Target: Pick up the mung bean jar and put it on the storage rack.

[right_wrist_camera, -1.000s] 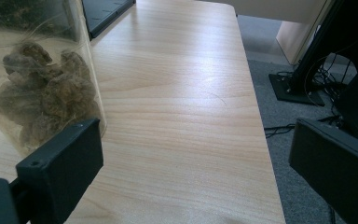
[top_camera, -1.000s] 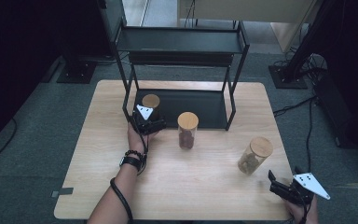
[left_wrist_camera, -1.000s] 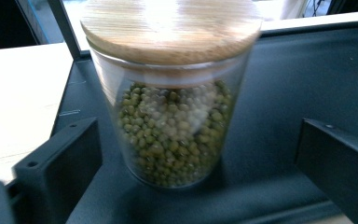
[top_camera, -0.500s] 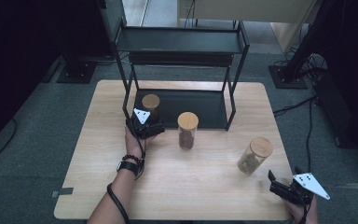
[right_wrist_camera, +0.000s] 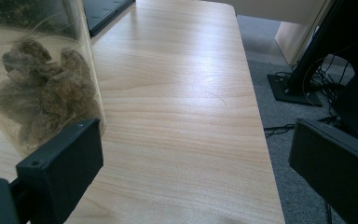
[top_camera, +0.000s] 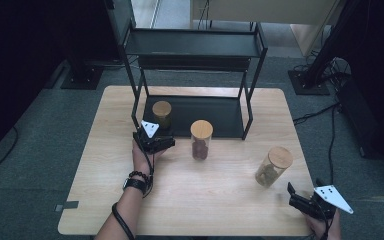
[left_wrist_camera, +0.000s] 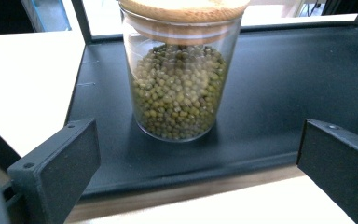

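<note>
A glass jar of green beans (top_camera: 162, 114) (left_wrist_camera: 178, 84) with a wooden lid stands on the left part of the black shelf's bottom tray (top_camera: 215, 112) (left_wrist_camera: 289, 88). My left gripper (top_camera: 156, 145) (left_wrist_camera: 196, 163) is open just in front of that jar, with nothing between its jaws. A second jar with dark contents (top_camera: 201, 140) stands on the table in front of the tray. A third jar holding brown lumps (top_camera: 273, 166) (right_wrist_camera: 37, 88) stands at the right. My right gripper (top_camera: 300, 200) (right_wrist_camera: 191, 163) rests open near the table's front right corner, beside that jar.
The black two-level shelf (top_camera: 195, 45) stands at the back of the wooden table (top_camera: 220, 200). Its posts (top_camera: 249, 105) flank the tray. Cables and stand bases (top_camera: 307, 82) lie on the grey floor to the right.
My left gripper has drawn back toward the person from the jar of green beans, which stays on the tray. The right gripper has not moved.
</note>
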